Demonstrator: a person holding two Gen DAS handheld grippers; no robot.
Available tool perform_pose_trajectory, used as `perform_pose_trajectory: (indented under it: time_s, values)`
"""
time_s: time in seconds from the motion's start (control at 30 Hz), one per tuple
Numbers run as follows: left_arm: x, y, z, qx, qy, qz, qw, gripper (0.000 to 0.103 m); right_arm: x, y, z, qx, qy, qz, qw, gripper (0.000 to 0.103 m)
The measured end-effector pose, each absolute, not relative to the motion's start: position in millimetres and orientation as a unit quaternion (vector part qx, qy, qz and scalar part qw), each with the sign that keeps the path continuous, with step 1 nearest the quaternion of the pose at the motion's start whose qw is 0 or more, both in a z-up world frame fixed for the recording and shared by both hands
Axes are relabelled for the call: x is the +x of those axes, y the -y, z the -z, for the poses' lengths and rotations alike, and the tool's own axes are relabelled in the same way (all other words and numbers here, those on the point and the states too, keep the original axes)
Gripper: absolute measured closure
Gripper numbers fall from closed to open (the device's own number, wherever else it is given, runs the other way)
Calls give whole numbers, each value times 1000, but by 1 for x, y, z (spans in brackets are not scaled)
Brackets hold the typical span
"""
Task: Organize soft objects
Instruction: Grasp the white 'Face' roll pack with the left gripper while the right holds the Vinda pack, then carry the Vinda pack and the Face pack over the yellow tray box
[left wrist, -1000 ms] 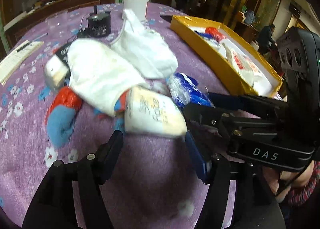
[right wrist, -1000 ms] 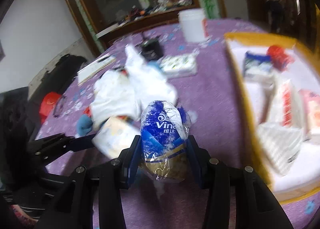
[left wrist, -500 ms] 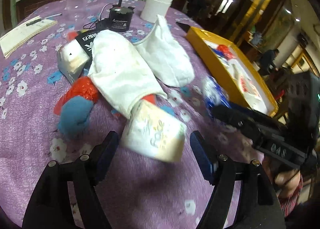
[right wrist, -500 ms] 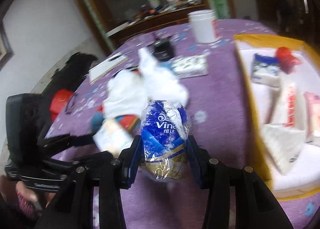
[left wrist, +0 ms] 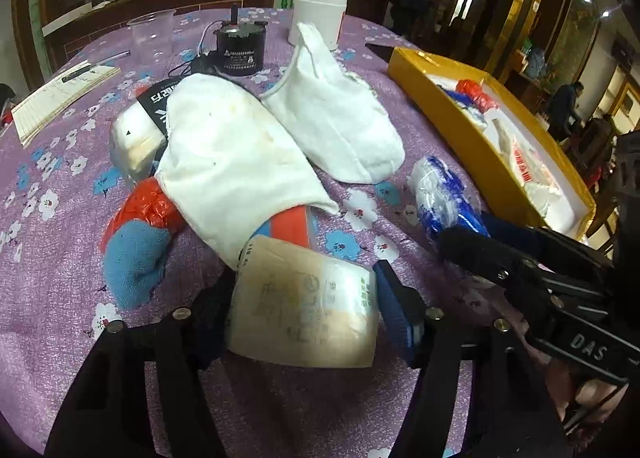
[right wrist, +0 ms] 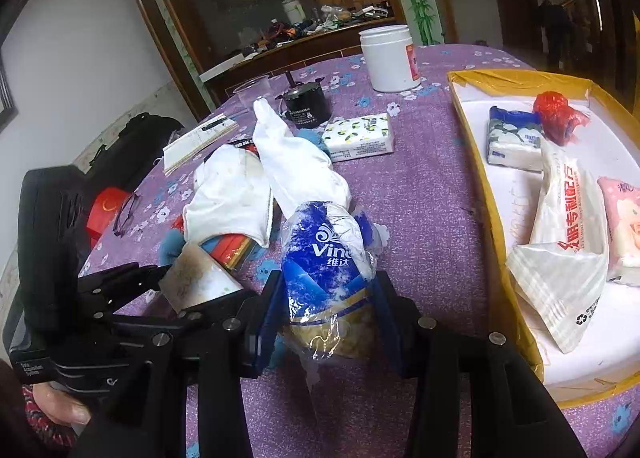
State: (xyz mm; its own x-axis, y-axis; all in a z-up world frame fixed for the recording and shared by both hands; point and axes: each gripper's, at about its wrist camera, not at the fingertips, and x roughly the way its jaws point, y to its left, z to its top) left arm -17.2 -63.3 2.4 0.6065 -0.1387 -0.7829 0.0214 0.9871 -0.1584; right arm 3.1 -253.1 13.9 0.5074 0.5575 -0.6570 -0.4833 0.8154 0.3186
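**Two tissue packs gripped over the purple table**

Left wrist view: the left gripper (left wrist: 304, 298) has just been closing its jaws, and they now pinch a cream plastic-wrapped tissue pack (left wrist: 304, 310) from both sides, near the front edge of the round table with the purple flowered cloth (left wrist: 60, 258). Just beyond the pack lies a pile: a large white cloth mitt (left wrist: 232, 166) draped over an orange-and-blue packet (left wrist: 290, 224), with a blue sock (left wrist: 134, 262) and a crumpled red plastic bag (left wrist: 144, 204) to its left. A second white cloth mitt (left wrist: 336, 122) lies farther off to the right. At far right stands a yellow cardboard box with a white inside (left wrist: 448, 118), already holding several packs. The right gripper (left wrist: 472, 234) reaches in from the right, clamped on a blue-and-white plastic tissue pack (left wrist: 440, 194).

Right wrist view: the right gripper (right wrist: 326, 298) squeezes the blue-and-white plastic tissue pack (right wrist: 326, 254) between its blue pads, upright above the cloth. To the left the left gripper (right wrist: 192, 290) grips the cream pack (right wrist: 196, 278). The yellow box (right wrist: 492, 218) sits to the right, well apart from both packs. A white plastic jar (right wrist: 388, 58) and a black cylindrical motor (right wrist: 306, 104) stand at the far side.
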Motion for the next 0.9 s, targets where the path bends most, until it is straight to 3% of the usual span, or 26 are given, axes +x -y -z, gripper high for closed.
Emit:
perform_pose_trajectory:
  time_s: [0.9]
  values:
    - [-36, 78, -20, -12, -370, 19, 929, 42, 1, 255, -14, 54, -388, -298, 871, 57]
